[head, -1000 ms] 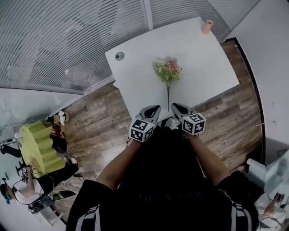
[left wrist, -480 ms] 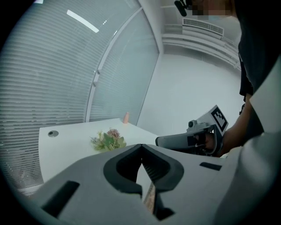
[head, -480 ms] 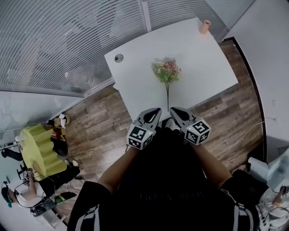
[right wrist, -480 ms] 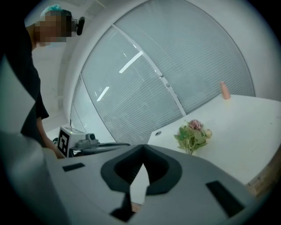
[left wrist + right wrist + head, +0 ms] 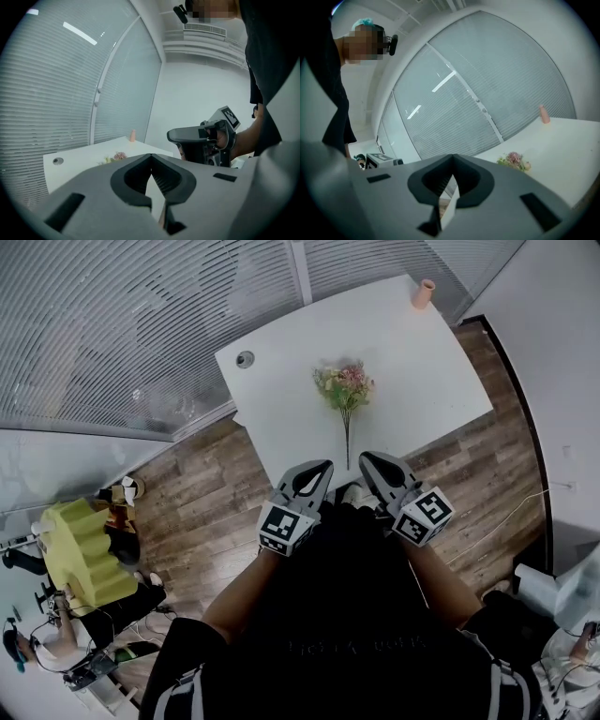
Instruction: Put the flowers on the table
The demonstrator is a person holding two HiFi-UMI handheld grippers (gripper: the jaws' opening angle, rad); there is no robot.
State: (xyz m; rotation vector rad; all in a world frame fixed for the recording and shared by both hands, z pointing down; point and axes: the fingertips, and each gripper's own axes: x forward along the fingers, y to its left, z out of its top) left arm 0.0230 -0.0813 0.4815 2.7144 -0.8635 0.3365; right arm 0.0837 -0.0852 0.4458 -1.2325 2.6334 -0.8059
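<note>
While flowers lie on table, stem near edge

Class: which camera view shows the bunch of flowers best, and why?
The head view: the flowers show whole from above, blooms and stem lying on the white table. In the left gripper view the flowers are a small, low glimpse; in the right gripper view the flowers show blooms only, side-on.

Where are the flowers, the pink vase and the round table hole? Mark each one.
flowers [image 5: 345, 385], head view, on the blooms.
pink vase [image 5: 424, 293], head view, on its body.
round table hole [image 5: 245, 359], head view, on its centre.
</note>
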